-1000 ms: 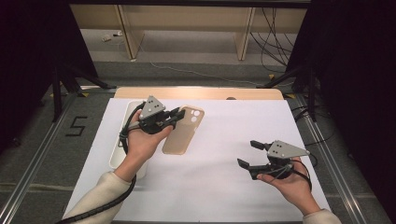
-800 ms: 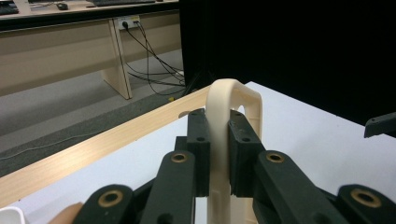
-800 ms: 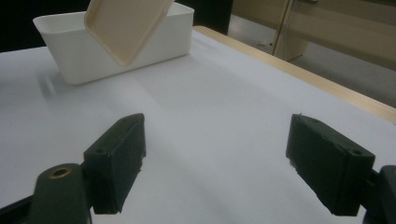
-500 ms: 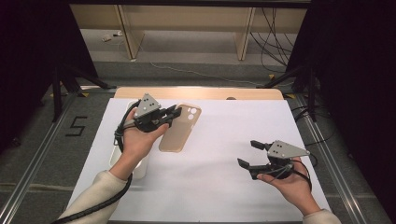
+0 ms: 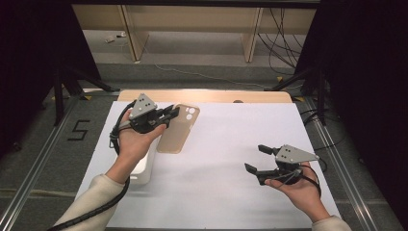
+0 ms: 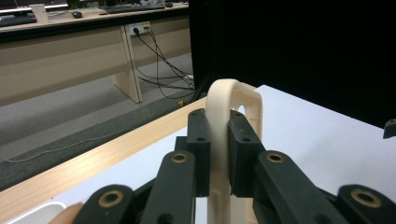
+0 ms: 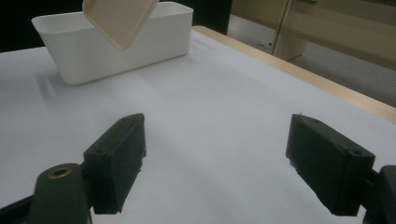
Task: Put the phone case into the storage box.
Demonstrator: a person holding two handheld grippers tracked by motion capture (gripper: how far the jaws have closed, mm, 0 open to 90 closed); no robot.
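Compared with a second earlier, the left gripper [image 5: 169, 114] and the phone case [image 5: 179, 129] it is carrying are sitting nearer the person and slightly lower in the high view, while the right gripper [image 5: 256, 158] is keeping its place. The left gripper's jaws are clamping the beige case by one long edge; in the left gripper view the case [image 6: 232, 100] is rising edge-on between the pads. The case is hanging clear of the white table [image 5: 226, 144], tilted, with its camera cut-out at the far end. A white bin [image 5: 144, 168] is lying just beneath the left hand [image 5: 136, 142], near the table's left edge. In the right gripper view the bin [image 7: 112, 42] is standing behind the case's lower corner [image 7: 120, 18]. The right gripper is hovering above the table's right part, jaws spread wide and holding nothing, well apart from the case.
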